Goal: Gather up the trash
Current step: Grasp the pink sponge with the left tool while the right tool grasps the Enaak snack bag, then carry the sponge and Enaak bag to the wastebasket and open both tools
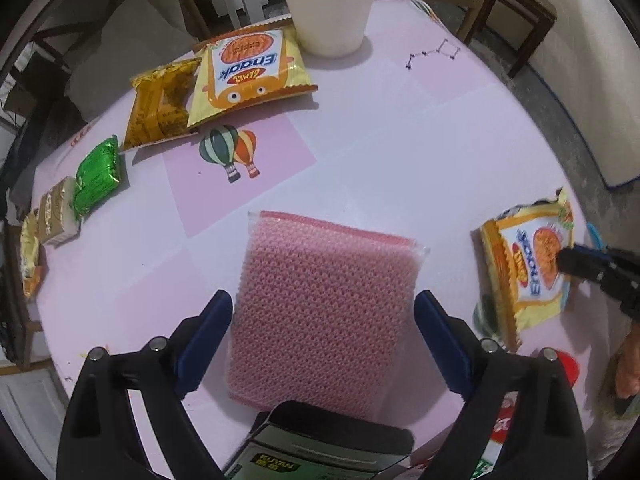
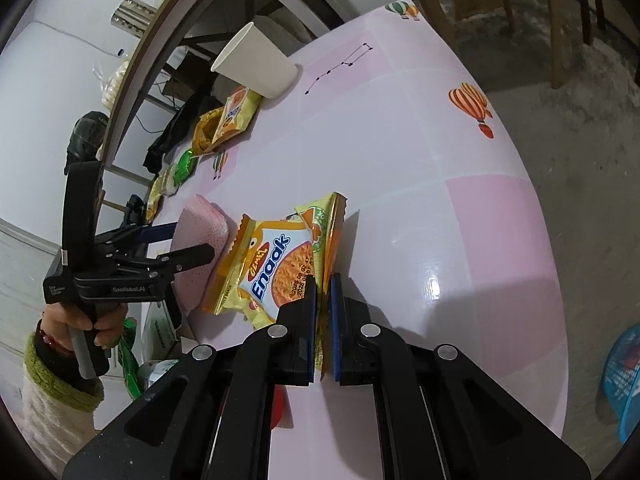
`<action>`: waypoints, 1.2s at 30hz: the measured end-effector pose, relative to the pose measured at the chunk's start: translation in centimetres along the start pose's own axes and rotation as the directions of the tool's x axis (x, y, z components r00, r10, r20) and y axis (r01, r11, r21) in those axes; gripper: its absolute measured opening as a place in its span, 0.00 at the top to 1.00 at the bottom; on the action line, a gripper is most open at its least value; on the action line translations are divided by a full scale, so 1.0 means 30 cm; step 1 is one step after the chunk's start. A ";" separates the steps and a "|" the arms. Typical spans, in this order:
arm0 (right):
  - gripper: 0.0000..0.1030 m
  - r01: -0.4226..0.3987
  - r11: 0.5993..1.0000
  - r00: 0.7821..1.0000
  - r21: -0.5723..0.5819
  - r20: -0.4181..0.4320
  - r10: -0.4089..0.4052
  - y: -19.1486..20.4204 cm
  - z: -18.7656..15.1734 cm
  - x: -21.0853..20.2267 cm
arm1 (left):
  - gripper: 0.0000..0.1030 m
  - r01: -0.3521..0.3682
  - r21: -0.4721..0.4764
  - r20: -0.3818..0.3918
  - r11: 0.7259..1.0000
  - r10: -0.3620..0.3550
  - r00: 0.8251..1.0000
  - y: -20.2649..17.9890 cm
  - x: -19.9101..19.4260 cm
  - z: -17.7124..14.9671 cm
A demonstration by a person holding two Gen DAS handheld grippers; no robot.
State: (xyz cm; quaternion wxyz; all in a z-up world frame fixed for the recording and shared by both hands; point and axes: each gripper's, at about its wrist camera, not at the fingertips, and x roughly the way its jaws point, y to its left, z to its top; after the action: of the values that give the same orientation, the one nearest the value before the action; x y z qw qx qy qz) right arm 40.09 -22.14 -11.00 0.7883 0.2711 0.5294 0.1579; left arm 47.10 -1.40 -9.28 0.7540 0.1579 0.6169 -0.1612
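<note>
Left wrist view. Left gripper (image 1: pixel 323 332): jaws spread wide, one blue pad either side of a pink sponge (image 1: pixel 324 304) lying flat on the table (image 1: pixel 400 152); gaps show on both sides, nothing clamped. Toward the far edge: white paper cup (image 1: pixel 329 2), upright. Just before it, a whole Enaak packet (image 1: pixel 250 74), overlapping a golden snack packet (image 1: pixel 160 106). Along the left edge, in a row: green foil packet (image 1: pixel 98 176), tan wrapped block (image 1: pixel 58 216), small yellow packet (image 1: pixel 30 256). Near the right edge: torn Enaak wrapper (image 1: pixel 528 264), with the black tip of the right gripper (image 1: pixel 580 262) on it.

Right wrist view. Right gripper (image 2: pixel 323 320): jaws closed, pinching the torn Enaak wrapper (image 2: pixel 276 268) by its torn edge; the wrapper stands tilted, its lower corner near the table (image 2: pixel 460 200). Pink sponge (image 2: pixel 200 236) just beyond it, toward the left edge, with the left gripper (image 2: pixel 188 244) open over it. A hand (image 2: pixel 96 320) in a green-cuffed sleeve (image 2: pixel 60 380) holds that tool. Paper cup (image 2: pixel 256 64) at the far edge.
</note>
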 end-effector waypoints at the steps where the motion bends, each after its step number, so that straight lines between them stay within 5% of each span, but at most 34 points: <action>1: 0.95 0.000 1.000 1.000 0.000 0.002 0.000 -0.002 0.001 -0.002 | 0.17 0.002 -0.004 0.004 1.000 -0.002 1.000 0.001 -0.001 0.003; 8: 0.95 0.004 1.000 1.000 0.012 0.018 -0.004 -0.012 -0.003 -0.021 | 0.23 0.006 0.001 0.048 1.000 -0.006 0.999 -0.008 -0.028 0.016; 13: 0.95 0.000 1.000 0.999 0.022 0.033 -0.001 -0.018 -0.008 -0.039 | 0.24 0.033 -0.015 0.159 0.999 -0.030 0.987 0.003 -0.105 0.012; 23: 0.95 -0.030 0.999 0.997 0.036 0.069 0.027 -0.001 -0.015 -0.094 | 0.24 0.169 -0.026 0.464 0.985 -0.138 0.875 0.012 -0.351 -0.029; 30: 0.95 -0.053 0.998 0.992 0.029 0.117 0.050 0.036 -0.033 -0.190 | 0.24 0.224 -0.017 0.545 0.975 -0.179 0.819 -0.035 -0.493 -0.132; 36: 0.95 -0.080 0.996 0.986 0.036 0.147 0.074 0.019 -0.109 -0.309 | 0.24 0.287 0.034 0.554 0.957 -0.257 0.792 -0.153 -0.592 -0.238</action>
State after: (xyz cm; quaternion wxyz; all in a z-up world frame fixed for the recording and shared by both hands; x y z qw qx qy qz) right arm 33.49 -25.81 -4.68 0.8124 0.3184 0.4626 0.1569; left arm 35.48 -1.54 6.59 0.8726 -0.0052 0.3925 -0.2906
